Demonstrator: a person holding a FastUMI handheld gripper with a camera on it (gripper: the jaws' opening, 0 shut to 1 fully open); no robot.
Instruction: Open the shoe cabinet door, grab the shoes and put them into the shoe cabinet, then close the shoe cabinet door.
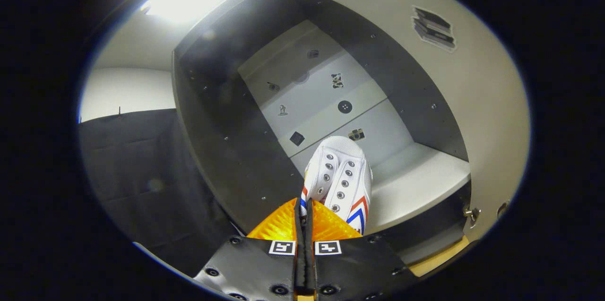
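Gripper (304,211) fingers press together on the heel edge of a white shoe (341,179), which points into the open shoe cabinet (227,140) above its pale shelf (416,183). Small stickers dot the back panel (326,98); the swung-open door (482,102) stands alongside.

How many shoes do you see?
1. A white shoe is pinched at its edge by the claw, toe pointing into the open shoe cabinet above its bottom shelf. Another may be hidden.
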